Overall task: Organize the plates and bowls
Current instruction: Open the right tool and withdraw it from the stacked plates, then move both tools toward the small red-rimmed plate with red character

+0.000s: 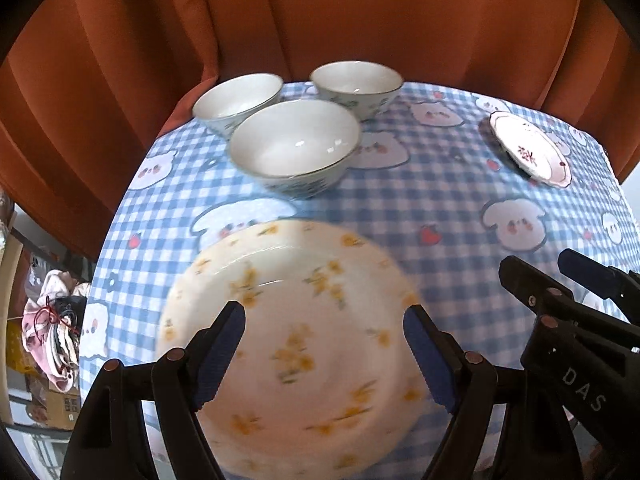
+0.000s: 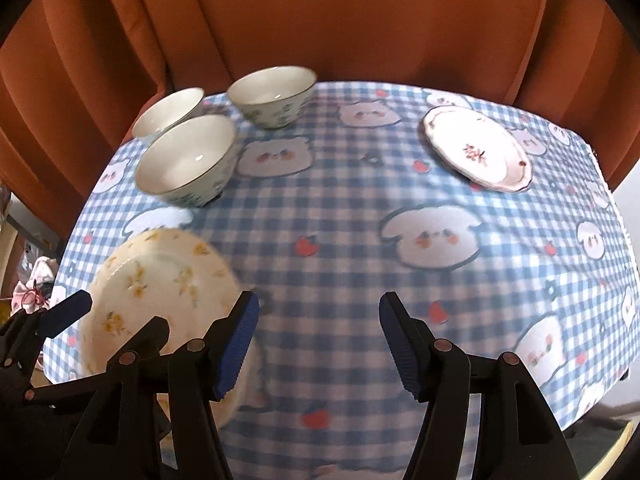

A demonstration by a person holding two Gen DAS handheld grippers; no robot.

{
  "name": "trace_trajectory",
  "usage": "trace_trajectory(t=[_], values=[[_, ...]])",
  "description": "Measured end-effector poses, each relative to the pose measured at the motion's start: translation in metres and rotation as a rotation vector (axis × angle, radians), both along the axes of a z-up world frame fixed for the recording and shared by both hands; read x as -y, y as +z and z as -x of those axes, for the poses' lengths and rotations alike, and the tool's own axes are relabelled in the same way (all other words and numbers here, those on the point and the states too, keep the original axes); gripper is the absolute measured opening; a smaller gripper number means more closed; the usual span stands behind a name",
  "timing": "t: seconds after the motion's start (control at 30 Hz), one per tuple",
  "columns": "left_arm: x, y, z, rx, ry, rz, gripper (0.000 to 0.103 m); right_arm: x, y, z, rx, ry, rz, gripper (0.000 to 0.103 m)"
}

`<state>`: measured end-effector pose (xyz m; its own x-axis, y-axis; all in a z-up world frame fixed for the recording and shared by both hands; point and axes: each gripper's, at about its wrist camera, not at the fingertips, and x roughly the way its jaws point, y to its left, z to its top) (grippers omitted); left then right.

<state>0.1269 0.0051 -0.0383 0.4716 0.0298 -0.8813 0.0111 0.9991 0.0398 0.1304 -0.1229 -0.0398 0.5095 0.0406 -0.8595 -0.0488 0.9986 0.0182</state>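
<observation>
A large cream plate with yellow flowers (image 1: 312,280) lies on the blue checked tablecloth (image 1: 440,200) near the front left, blurred. My left gripper (image 1: 324,320) hovers over it, open, with its blue pads apart and clear of the plate. My right gripper (image 2: 319,308) is open over bare cloth just right of that plate (image 2: 160,280), with nothing between its fingers. Three white bowls with green patterns (image 1: 296,144) (image 1: 240,98) (image 1: 356,80) cluster at the far left. A small scalloped plate with a red motif (image 2: 476,148) sits at the far right.
Orange curtains (image 2: 320,20) hang close behind the table. The table's edges curve away at the left and right. Clutter and a pink bundle (image 1: 48,320) lie on the floor to the left. The right gripper (image 1: 538,262) shows at the left wrist view's right edge.
</observation>
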Motion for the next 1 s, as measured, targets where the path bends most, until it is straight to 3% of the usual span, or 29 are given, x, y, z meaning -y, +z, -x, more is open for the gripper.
trace_trajectory(t=[0.4,0.6,1.0], values=[[0.099,0.009,-0.029,0.064,0.057,-0.018,0.083,0.102,0.020,-0.033,0.026,0.030,-0.020,0.066],[0.147,0.007,-0.055,0.071,0.078,-0.024,0.083,0.152,0.019,-0.057,0.020,0.034,-0.067,0.066],[0.218,0.001,-0.119,0.085,0.095,-0.037,0.083,0.227,0.014,-0.115,0.051,0.011,-0.069,0.066]])
